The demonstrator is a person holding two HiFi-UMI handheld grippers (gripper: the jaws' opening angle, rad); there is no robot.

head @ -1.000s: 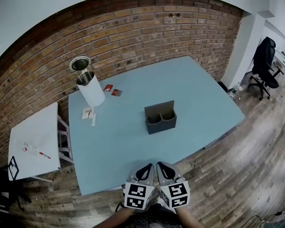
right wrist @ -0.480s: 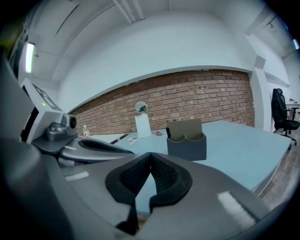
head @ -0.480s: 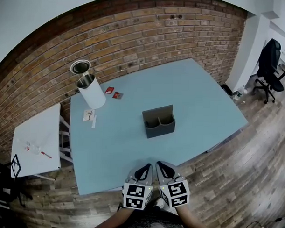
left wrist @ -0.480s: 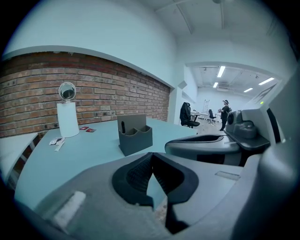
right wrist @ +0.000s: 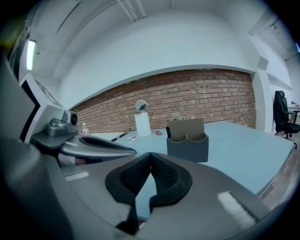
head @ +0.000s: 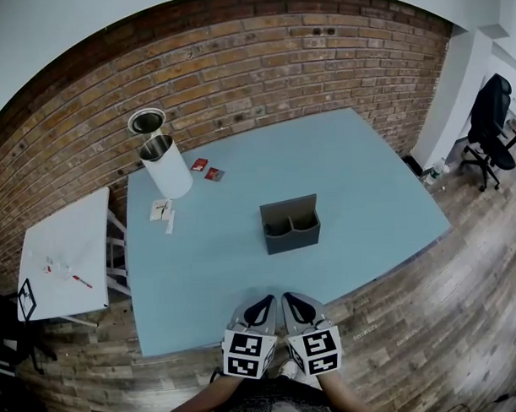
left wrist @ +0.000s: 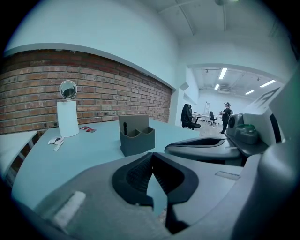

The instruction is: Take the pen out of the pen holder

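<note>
A grey two-compartment pen holder (head: 290, 224) stands mid-table on the light blue table (head: 375, 180). A dark pen (left wrist: 125, 128) sticks up from its left compartment, and the pen (right wrist: 168, 132) also shows in the right gripper view. The left gripper (head: 260, 310) and right gripper (head: 297, 308) sit side by side at the table's near edge, well short of the pen holder (left wrist: 137, 140). Seen from its own camera, the left gripper (left wrist: 152, 157) is shut and holds nothing. The right gripper (right wrist: 150, 157) is likewise shut and holds nothing, with the pen holder (right wrist: 187, 143) ahead of it.
A white cylinder (head: 166, 166) with a round mirror (head: 145, 121) behind it stands at the table's far left. Two red cards (head: 205, 167) and white slips (head: 161, 209) lie near it. A white side table (head: 61, 250) stands left, an office chair (head: 491, 108) right, a brick wall behind.
The head view has shifted slightly, so the table and holder sit a little differently in the frame. Both grippers stay shut, side by side at the near edge.
</note>
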